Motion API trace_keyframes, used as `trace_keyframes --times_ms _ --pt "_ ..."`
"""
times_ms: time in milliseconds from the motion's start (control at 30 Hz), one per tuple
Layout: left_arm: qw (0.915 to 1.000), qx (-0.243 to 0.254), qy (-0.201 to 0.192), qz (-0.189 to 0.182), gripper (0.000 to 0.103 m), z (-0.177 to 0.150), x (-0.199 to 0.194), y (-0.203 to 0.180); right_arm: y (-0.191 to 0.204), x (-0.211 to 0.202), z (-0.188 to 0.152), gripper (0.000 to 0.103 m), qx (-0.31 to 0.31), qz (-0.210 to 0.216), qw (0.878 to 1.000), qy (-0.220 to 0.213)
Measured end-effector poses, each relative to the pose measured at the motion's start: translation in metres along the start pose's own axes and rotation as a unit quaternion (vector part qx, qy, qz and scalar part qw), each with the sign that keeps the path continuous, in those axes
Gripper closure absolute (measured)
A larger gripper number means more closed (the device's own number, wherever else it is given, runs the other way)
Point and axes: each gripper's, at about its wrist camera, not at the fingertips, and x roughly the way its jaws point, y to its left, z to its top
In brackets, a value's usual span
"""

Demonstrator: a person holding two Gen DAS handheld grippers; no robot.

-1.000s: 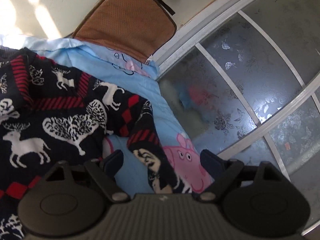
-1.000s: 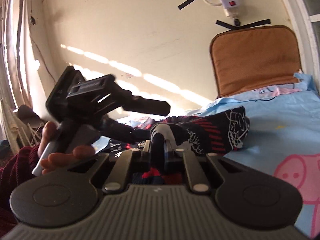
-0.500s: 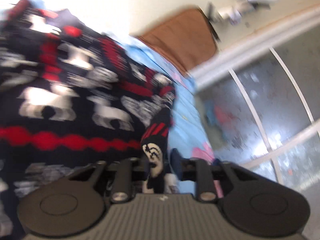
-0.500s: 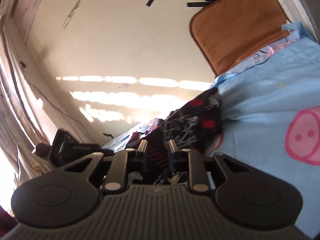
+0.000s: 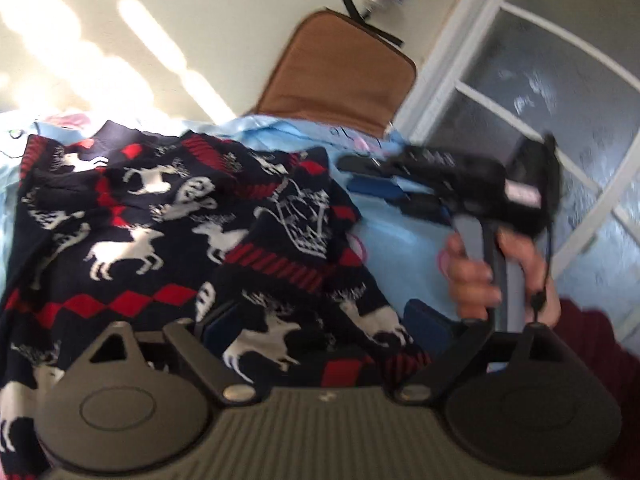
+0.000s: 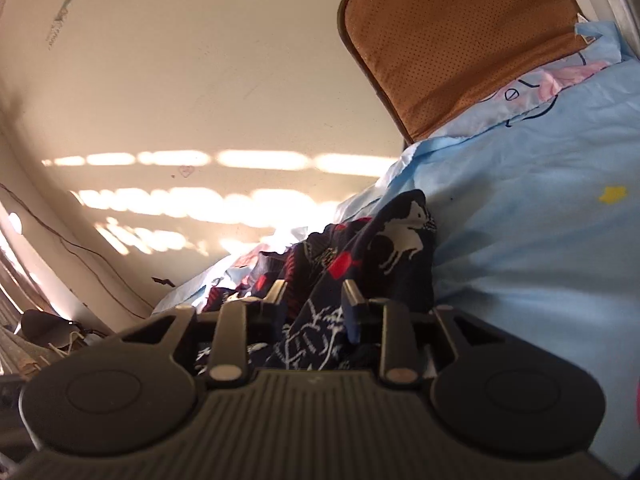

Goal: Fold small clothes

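Nearest the left tongs [image 5: 316,330], the sweater [image 5: 168,216] lay bunched on the blue sheet [image 5: 400,236], its lower edge between the jaws, which had just been opening and stood wide apart, pressing on nothing. The right tongs [image 6: 314,294] had also just been opening; they stood partly apart with a fold of sweater [image 6: 360,264] loose between them, no pad seen pressing on it. With both grips let go, the risk was that the folded-over sleeve beyond the left tongs would spring back or slide, since the knit looked thick and sat humped, not flat. A jaw drawn back carelessly could snag the knit and drag the fold open. Just right of the left tongs the person's hand [image 5: 480,276] carried the right tongs [image 5: 384,184] close above the sheet, beside the sweater's edge; the two tools might knock together if both went for the same edge. Farther off, the brown cushion [image 6: 452,44] leaned on the wall [image 6: 200,80] beyond the sweater, clear of the work. The left view was blurred, so a hasty regrasp might miss the hem.
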Motion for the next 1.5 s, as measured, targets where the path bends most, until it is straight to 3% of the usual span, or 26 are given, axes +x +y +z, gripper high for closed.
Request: trace_keyframes --times_ms 33,100,133,167,233,333,433,467,533,600,733,800,867,933,1000,1067,1133,1200,1333,1433,1500 --pt "0.9998 0.011 0.014 0.002 0.014 -0.006 0.007 -0.006 -0.002 0.009 0.005 0.059 -0.001 -0.009 1.000 0.007" --pt "0.9988 0.028 0.038 0.008 0.047 -0.016 0.019 -0.009 -0.003 0.031 0.016 0.066 -0.007 -0.015 0.999 0.033" --pt "0.9980 0.037 0.047 0.022 0.078 -0.019 0.023 -0.008 -0.002 0.041 0.021 0.093 -0.009 -0.021 0.999 0.047" --pt "0.9978 0.036 0.044 0.035 0.086 -0.021 0.020 -0.003 0.002 0.049 0.026 0.096 -0.009 -0.029 0.998 0.055" --pt "0.9997 -0.010 0.021 0.008 0.088 -0.013 0.000 0.019 0.020 0.057 0.036 0.096 -0.017 -0.011 0.998 0.053" --pt "0.9948 -0.083 -0.058 0.006 0.088 0.004 -0.048 0.062 0.059 0.072 0.048 0.096 -0.052 0.018 0.998 0.042" --pt "0.9747 -0.180 -0.131 0.023 0.087 0.015 -0.092 0.119 0.080 0.103 0.056 0.089 -0.051 0.029 0.996 0.061" --pt "0.9663 -0.207 -0.147 0.043 0.086 0.017 -0.101 0.135 0.081 0.115 0.057 0.081 -0.051 0.024 0.996 0.076" --pt "0.9525 -0.250 -0.155 0.078 0.083 0.016 -0.110 0.167 0.077 0.122 0.056 0.077 -0.053 -0.009 0.996 0.068" --pt "0.9479 -0.273 -0.148 0.073 0.082 0.013 -0.108 0.187 0.063 0.113 0.055 0.077 -0.043 -0.010 0.997 0.056" --pt "0.9437 -0.293 -0.140 0.062 0.079 0.007 -0.102 0.207 0.031 0.092 0.050 0.076 -0.018 -0.043 0.998 0.053" --pt "0.9426 -0.297 -0.142 0.058 0.077 0.005 -0.097 0.212 0.018 0.086 0.048 0.068 -0.016 -0.066 0.996 0.051" --pt "0.9422 -0.300 -0.137 0.061 0.077 0.009 -0.089 0.216 0.009 0.086 0.049 0.053 -0.002 -0.080 0.996 0.048" --pt "0.9426 -0.299 -0.134 0.062 0.077 0.013 -0.086 0.218 0.006 0.095 0.050 0.051 0.017 -0.073 0.996 0.055" --pt "0.9431 -0.296 -0.138 0.063 0.078 0.020 -0.086 0.217 0.010 0.107 0.045 0.051 0.020 -0.062 0.994 0.083" --pt "0.9442 -0.288 -0.146 0.064 0.084 0.028 -0.088 0.217 0.026 0.115 0.039 0.091 -0.043 -0.082 0.991 0.095" --pt "0.9439 -0.284 -0.157 0.064 0.088 0.039 -0.090 0.217 0.028 0.109 0.045 0.092 -0.076 -0.098 0.991 0.056" --pt "0.9450 -0.279 -0.159 0.064 0.089 0.053 -0.083 0.218 0.023 0.109 0.054 0.092 -0.085 -0.145 0.986 0.022" --pt "0.9481 -0.275 -0.137 0.083 0.090 0.066 -0.062 0.222 0.015 0.117 0.051 0.082 -0.091 -0.177 0.978 0.058" --pt "0.9499 -0.268 -0.145 0.071 0.087 0.055 -0.068 0.220 0.027 0.085 0.053 0.070 -0.110 -0.174 0.979 -0.003" --pt "0.9490 -0.266 -0.150 0.078 0.081 0.045 -0.079 0.221 0.040 0.067 0.055 0.070 -0.117 -0.131 0.984 -0.008"
